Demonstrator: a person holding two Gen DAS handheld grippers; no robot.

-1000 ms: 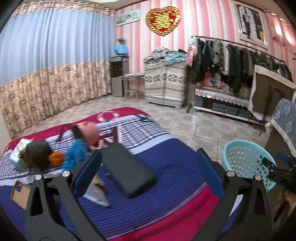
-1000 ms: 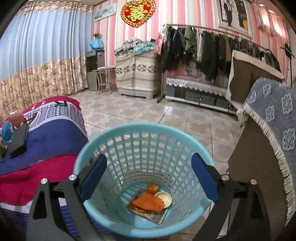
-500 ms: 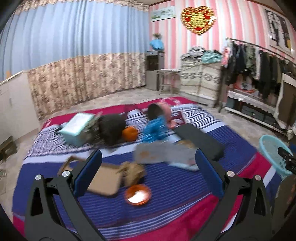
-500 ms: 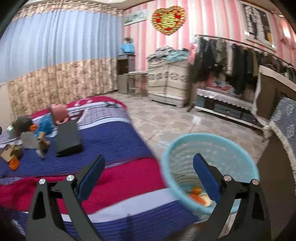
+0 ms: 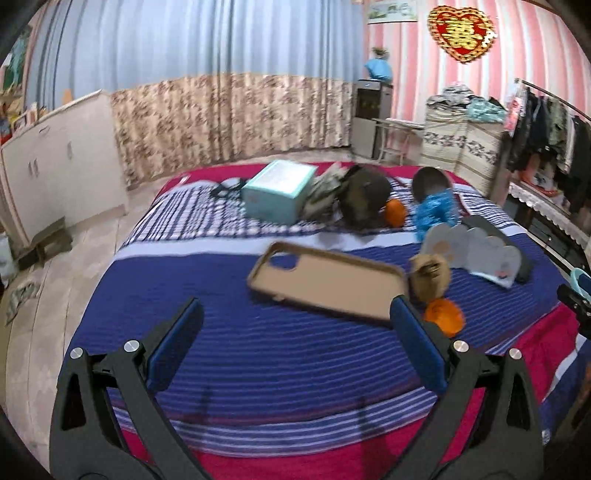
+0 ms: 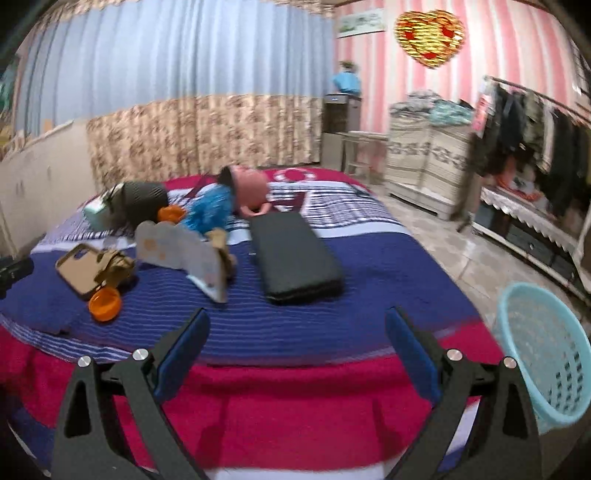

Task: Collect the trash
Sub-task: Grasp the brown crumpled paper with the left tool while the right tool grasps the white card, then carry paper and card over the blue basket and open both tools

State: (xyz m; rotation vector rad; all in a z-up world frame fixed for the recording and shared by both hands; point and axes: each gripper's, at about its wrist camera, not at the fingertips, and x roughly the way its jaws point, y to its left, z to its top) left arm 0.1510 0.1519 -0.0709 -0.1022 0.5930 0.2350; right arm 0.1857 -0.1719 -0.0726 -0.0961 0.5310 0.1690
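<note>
Both grippers, left and right, swung from mesh basket to bed; jaws released, empty. Flat tan phone case ahead, round orange lid right.

heart ornament shows, perhaps, 囍.

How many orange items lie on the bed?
2. An orange lid sits beside the phone case; an orange ball rests against the dark bag. Others may be hidden.
</note>
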